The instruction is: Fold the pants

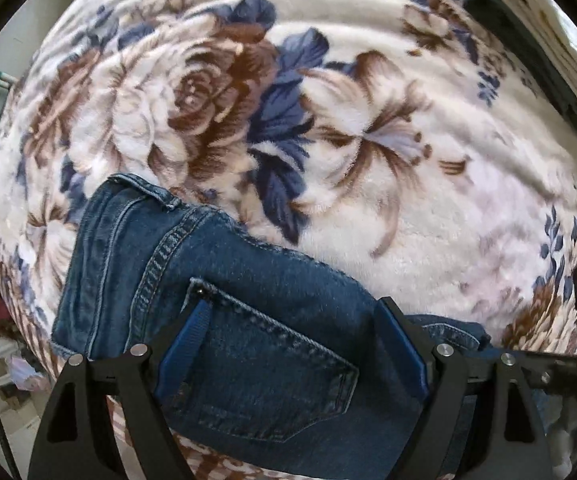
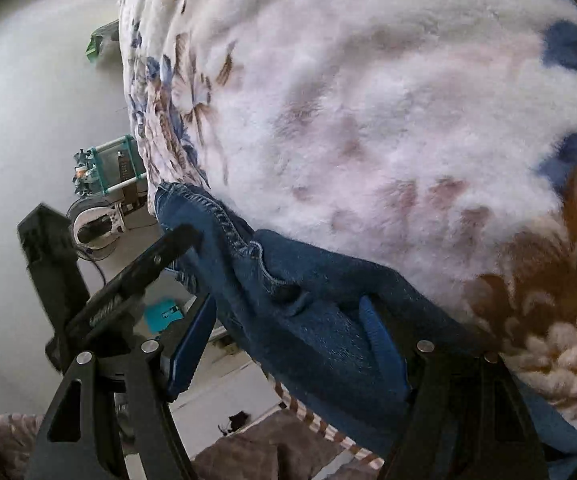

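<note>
Blue denim pants (image 1: 256, 280) lie on a floral plush blanket (image 1: 328, 128), waistband at the left and a back pocket (image 1: 280, 360) facing up. My left gripper (image 1: 292, 344) is open, its blue-padded fingers (image 1: 186, 344) straddling the pocket area just above the denim. In the right wrist view the same pants (image 2: 312, 320) hang over the blanket's edge (image 2: 368, 120). My right gripper (image 2: 288, 336) is open, with the denim edge between its fingers (image 2: 380, 340). The other gripper's black frame (image 2: 136, 276) shows at the left.
A dark folded garment (image 1: 528, 48) and a white folded cloth (image 1: 560, 32) lie at the blanket's far right. Beside the bed are a pale floor (image 2: 28, 140), a teal-framed rack (image 2: 112, 168) and a brown blanket (image 2: 268, 448) below.
</note>
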